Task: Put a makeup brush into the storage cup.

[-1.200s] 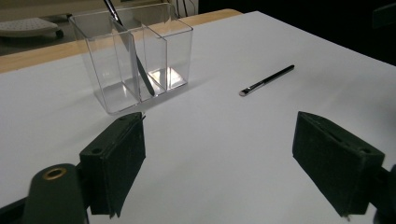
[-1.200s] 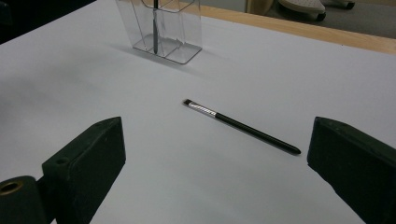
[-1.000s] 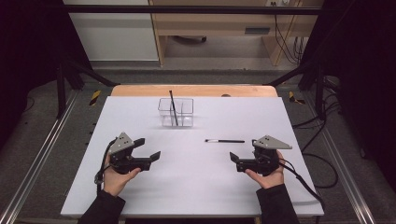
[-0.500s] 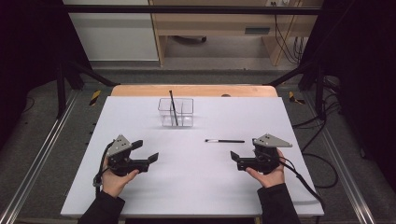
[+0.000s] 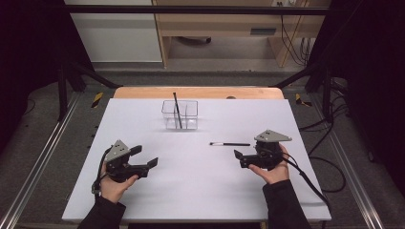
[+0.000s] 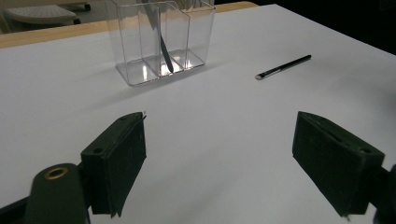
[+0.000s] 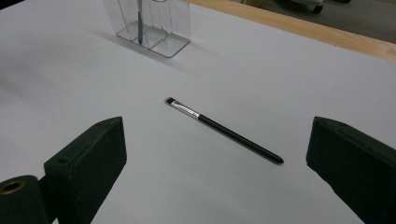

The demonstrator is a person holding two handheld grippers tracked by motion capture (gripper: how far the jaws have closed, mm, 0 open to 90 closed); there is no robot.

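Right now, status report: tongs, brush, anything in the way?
Left tongs open, empty. Right tongs open, empty, nearest the makeup brush lying flat on the table. Nothing between them. Clear organizer stands farther back.

The flat rectangular table top [image 5: 200,191] is plain white, unpatterned, with a pale wooden strip [image 5: 198,92] along its far edge. The slim makeup brush [image 7: 224,130] lying on it has a glossy black handle, a silver ferrule and a small reddish-brown tip. The clear plastic three-compartment organiser [image 6: 161,39] is colourless, catching bright white glints at its base; the thin stick [image 6: 163,51] standing inside it is dark grey to black. Both grippers, the left gripper [image 5: 144,158] and the right gripper [image 5: 241,158], are matte black with grey three-cornered plates on top. The sleeves [image 5: 286,205] are black.
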